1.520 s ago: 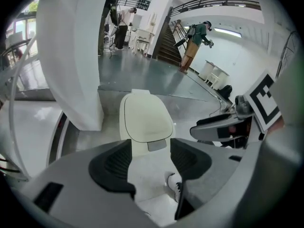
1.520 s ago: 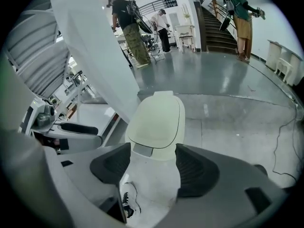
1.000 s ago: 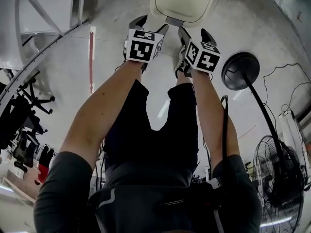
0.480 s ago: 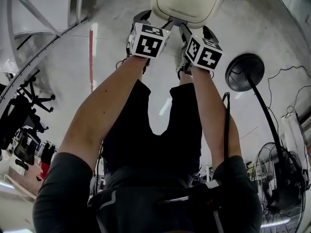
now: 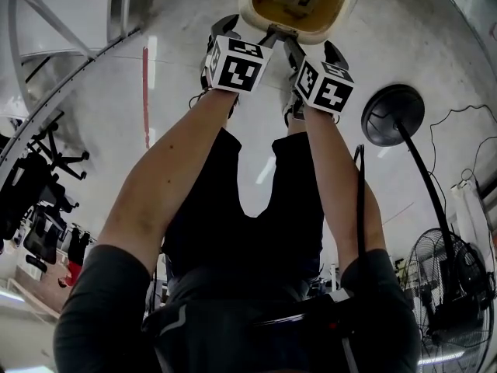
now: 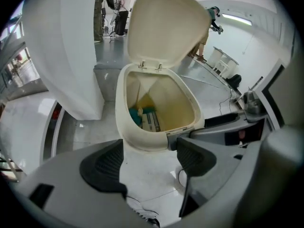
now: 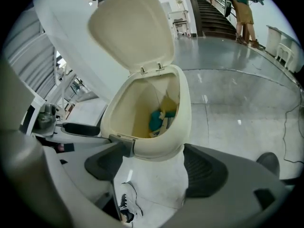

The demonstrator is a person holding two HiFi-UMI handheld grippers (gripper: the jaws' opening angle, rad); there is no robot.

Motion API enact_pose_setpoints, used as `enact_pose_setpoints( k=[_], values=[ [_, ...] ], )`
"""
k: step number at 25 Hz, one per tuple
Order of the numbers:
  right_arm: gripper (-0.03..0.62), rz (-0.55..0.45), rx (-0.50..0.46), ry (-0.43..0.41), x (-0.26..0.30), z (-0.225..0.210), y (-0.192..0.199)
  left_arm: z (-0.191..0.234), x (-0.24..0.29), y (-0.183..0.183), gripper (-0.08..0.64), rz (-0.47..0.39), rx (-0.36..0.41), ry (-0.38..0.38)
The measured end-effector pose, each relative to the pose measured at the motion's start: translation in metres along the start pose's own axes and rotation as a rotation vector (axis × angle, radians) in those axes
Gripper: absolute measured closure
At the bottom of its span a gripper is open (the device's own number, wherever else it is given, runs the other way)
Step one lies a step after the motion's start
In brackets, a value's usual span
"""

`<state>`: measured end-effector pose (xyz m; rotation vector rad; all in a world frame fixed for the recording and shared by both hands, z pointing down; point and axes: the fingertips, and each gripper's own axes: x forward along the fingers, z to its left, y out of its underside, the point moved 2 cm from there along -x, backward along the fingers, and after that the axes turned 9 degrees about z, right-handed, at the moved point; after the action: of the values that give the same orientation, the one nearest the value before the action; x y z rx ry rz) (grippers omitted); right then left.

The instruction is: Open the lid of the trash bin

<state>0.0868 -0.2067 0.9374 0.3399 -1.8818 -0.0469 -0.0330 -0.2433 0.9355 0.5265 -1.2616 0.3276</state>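
Directly ahead of the wearer's shoe (image 7: 124,208), the trash bin (image 5: 250,10) stood on the pale grey floor (image 5: 194,130) with its lid (image 6: 164,27) up, hinged at the back rim and standing roughly upright, its cream underside facing my cameras. I had both claws angled steeply down at the bin's near edge, side by side and close together. My left claw (image 6: 149,151) was opening, its two dark ribbed pads (image 6: 102,165) wide apart and pressing on nothing; between them I saw only the front curve of the bin's rim and bare floor. A grey latch tab (image 6: 178,134) on the front of the bin sat just beside the pad at the right of that view, though I could not tell whether they touched. My right claw (image 7: 154,160) was opening as well, jaws spread and empty, with the bin's front rim framed between the pads, the shoe below it and the same tab near the pad at the left. Inside the bin lay a teal object (image 7: 156,120) and a small printed carton (image 6: 151,120) against its yellowish inner wall. In the head view both claws sat at the ends of bare forearms (image 5: 167,177) above dark trousers (image 5: 248,208). A red line (image 5: 145,92) marked the floor to the left. To the right a round black stand base (image 5: 392,113) rested on the floor, well apart from the bin, and a black pole (image 5: 423,181) ran from it toward a caged fan (image 5: 446,286)
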Motion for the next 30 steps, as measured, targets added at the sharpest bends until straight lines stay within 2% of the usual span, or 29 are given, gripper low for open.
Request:
enact_pose_setpoints(
  k=[7,12,16,21,24,27,29,30],
  values=[
    [0.210,-0.002,0.003,0.001,0.001,-0.001,0.001,-0.002,0.001,-0.001,0.215,0.006,0.008,-0.011],
    [0.212,0.019,0.082,-0.028,-0.005,-0.007,-0.002,-0.002,-0.005,-0.003,0.215,-0.016,-0.033,-0.008],
    [0.213,0.032,0.032,-0.032,-0.020,-0.002,-0.010,0.001,-0.021,0.003,0.215,0.001,-0.034,-0.017],
    [0.215,-0.003,0.017,-0.055,-0.069,0.020,-0.037,0.004,-0.067,0.005,0.216,-0.006,-0.040,0.024],
    [0.215,-0.027,0.014,-0.072,-0.107,0.029,-0.046,-0.003,-0.102,-0.001,0.216,-0.039,-0.049,0.037],
    [0.221,-0.064,0.004,-0.109,-0.144,0.040,-0.056,-0.011,-0.139,-0.014,0.223,-0.104,-0.014,0.015],
    [0.247,-0.104,-0.021,-0.116,-0.168,0.044,-0.067,-0.011,-0.164,-0.029,0.279,-0.163,-0.008,0.001],
    [0.300,-0.126,-0.034,-0.111,-0.180,0.046,-0.072,-0.012,-0.178,-0.036,0.318,-0.193,-0.014,-0.001]
  ],
)
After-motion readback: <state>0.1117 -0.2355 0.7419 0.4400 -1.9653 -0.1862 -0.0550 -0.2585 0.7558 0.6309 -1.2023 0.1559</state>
